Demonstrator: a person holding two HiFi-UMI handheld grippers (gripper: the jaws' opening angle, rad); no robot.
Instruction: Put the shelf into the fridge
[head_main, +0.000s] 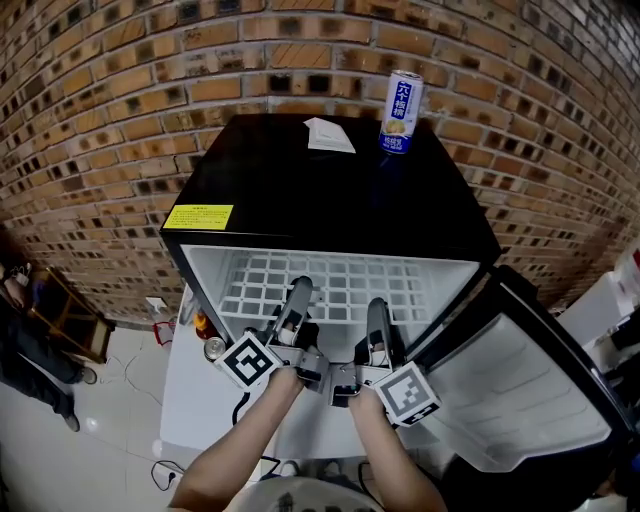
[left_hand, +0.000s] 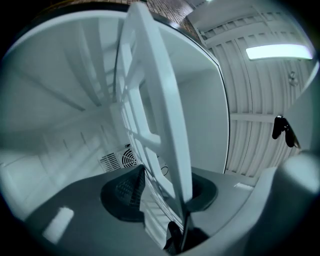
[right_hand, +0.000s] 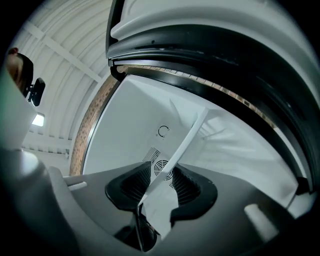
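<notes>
The white grid shelf (head_main: 340, 280) lies flat in the upper part of the open black fridge (head_main: 330, 190). Both grippers reach to its front edge in the head view, the left gripper (head_main: 300, 295) left of the middle and the right gripper (head_main: 377, 315) beside it. In the left gripper view the shelf (left_hand: 160, 100) runs edge-on between the jaws of the left gripper (left_hand: 167, 197), which stand open with a gap beside the rail. In the right gripper view the shelf edge (right_hand: 182, 145) likewise passes between the open jaws of the right gripper (right_hand: 162, 192).
The fridge door (head_main: 520, 400) hangs open at the right. A drink can (head_main: 401, 112) and a paper (head_main: 329, 135) rest on the fridge top. A brick wall stands behind. A wooden frame (head_main: 70, 315) and a small can (head_main: 214, 347) are on the floor at the left.
</notes>
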